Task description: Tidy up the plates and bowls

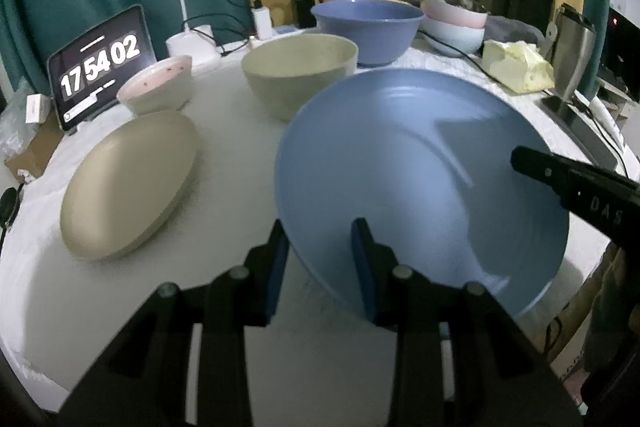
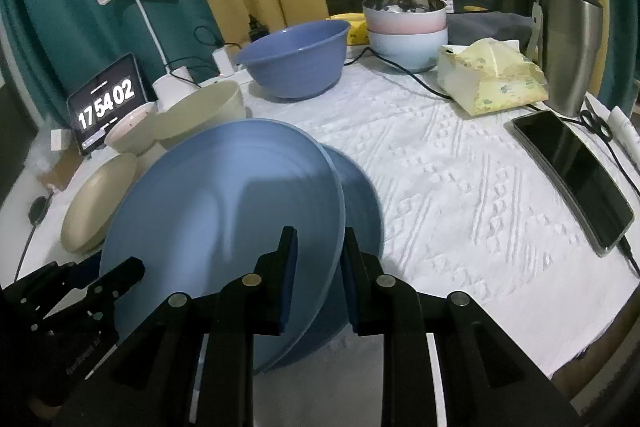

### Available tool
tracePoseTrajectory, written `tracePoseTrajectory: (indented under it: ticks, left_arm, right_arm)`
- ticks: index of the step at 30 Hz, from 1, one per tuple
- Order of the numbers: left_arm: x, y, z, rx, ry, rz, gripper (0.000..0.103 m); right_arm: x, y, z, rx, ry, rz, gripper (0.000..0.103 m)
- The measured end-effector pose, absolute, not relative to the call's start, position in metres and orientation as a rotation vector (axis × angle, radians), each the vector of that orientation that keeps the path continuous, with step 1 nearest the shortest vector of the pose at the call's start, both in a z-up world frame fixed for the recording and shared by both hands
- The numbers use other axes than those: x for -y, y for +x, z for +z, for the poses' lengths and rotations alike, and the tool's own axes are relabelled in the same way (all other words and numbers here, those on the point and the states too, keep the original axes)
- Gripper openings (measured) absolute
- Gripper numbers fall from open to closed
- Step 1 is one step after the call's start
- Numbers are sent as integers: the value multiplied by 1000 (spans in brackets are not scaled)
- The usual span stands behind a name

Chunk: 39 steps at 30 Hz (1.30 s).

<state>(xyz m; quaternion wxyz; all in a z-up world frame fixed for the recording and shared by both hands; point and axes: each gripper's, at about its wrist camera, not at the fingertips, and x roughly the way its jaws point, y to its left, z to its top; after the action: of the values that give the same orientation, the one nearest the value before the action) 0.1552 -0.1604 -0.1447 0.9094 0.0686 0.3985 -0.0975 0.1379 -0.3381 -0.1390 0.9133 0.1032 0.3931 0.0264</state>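
Between both tongs (gripped): blue plate

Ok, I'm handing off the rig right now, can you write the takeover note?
Left gripper: shut on the near rim of the blue plate.
Right gripper: shut on the same plate's rim, other side; plate is tilted above the table.
On the table: beige plate, beige bowl, small pink bowl, blue bowl, and a pink-and-white bowl stack at the back.
Done: only that stack.
Left: place the blue plate, then group the loose plates and bowls.
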Motion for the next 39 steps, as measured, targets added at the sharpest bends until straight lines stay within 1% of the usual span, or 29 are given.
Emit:
tracePoseTrajectory:
  ticks: [16,22,24,25,26,31,35,39]
  left_arm:
    - [174,175,-154,-881,154,-225,35]
    - [170,176,-153,-879,130,-225,36]
    - [165,175,-151,-872,106,-226,38]
    - [162,176,-151,-870,91,-222,46]
    - [159,178,-151,-873,74,-219,50]
    - [153,186,-161,-914,43,-195,50]
    - [154,184,-161,-896,68,-194,50]
    - [148,183,-161,-891,65,-185,50]
  right_arm:
    - [350,150,-144,-807,190,2,23]
    - [359,151,-135,-753,158,-72,25]
    - [365,156,-139,-776,164,-75,25]
    - [368,158,-142,-790,174,-76,26]
    - [371,161,-145,-806,188,-76,26]
    - [371,164,-156,-857,241,-39,26]
    - [359,166,-165,-887,237,2,27]
    - [351,164,-163,-890,216,-13,27]
